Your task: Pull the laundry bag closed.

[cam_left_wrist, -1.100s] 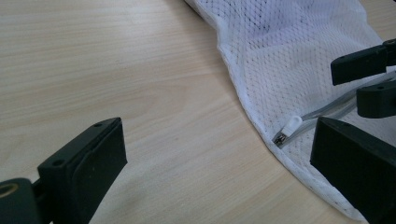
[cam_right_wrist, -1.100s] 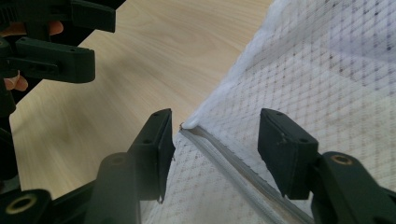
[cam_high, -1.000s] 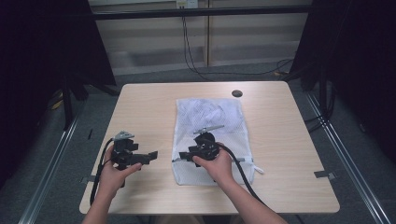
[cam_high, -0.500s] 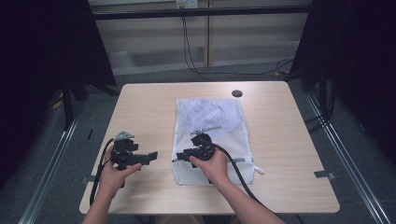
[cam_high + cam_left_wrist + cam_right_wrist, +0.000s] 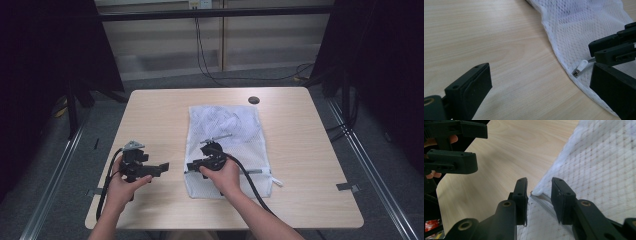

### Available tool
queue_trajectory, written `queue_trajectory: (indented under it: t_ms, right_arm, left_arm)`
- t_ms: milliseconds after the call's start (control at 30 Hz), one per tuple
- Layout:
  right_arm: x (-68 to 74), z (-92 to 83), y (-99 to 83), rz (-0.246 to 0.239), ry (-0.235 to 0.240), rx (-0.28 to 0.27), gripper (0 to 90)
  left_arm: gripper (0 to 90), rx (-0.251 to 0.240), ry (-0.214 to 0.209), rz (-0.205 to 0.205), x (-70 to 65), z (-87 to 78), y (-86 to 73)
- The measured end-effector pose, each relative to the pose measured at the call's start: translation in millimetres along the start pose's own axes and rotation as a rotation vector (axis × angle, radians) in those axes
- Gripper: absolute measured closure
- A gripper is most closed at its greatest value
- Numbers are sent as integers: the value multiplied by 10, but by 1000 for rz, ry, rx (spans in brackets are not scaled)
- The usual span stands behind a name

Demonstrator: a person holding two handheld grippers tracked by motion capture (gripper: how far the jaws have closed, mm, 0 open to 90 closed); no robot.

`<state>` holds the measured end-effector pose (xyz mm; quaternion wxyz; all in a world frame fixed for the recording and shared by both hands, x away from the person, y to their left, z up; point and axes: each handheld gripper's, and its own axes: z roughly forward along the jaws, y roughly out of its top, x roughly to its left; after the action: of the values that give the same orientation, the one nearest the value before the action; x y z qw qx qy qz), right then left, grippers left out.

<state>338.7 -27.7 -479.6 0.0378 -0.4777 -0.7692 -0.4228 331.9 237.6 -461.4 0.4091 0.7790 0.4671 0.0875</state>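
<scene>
**Right gripper narrowing on the zipper pull of a mesh bag**

A white mesh bag (image 5: 227, 145) lies flat on the middle of the table (image 5: 310, 150), its long side running away from the person. The fabric is a fine open net with a stitched, rolled hem; in the right gripper view the weave shows as rows of small dots. A zipper (image 5: 544, 198) runs along the near end, its white plastic pull (image 5: 582, 66) with a metal base sitting at the bag's left corner. The table top is pale wood-grain laminate, smooth and matt, with rounded corners.

The right gripper (image 5: 539, 195) rests low on that corner. Its jaws have just been closing and stand narrow, the pull between them; the pads are not seen pressing on it. The left gripper (image 5: 539, 82) is held over bare table just beside the bag, jaws wide, nothing between them. Both tools are black, hard plastic with flat rectangular pads.

No readable writing or brand mark is visible.
</scene>
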Motion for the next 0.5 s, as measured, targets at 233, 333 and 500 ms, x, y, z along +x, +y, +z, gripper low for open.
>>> queue_trajectory:
  t_ms: [233,333,500]
  right_arm:
    - [16,86,7,1,-2,20,669]
    - [4,103,15,7,-5,20,671]
    - [15,120,24,10,0,18,683]
  left_arm:
    - [36,16,-6,12,9,0,-2]
    - [37,16,-6,9,11,2,-2]
    - [37,16,-5,5,17,7,-6]
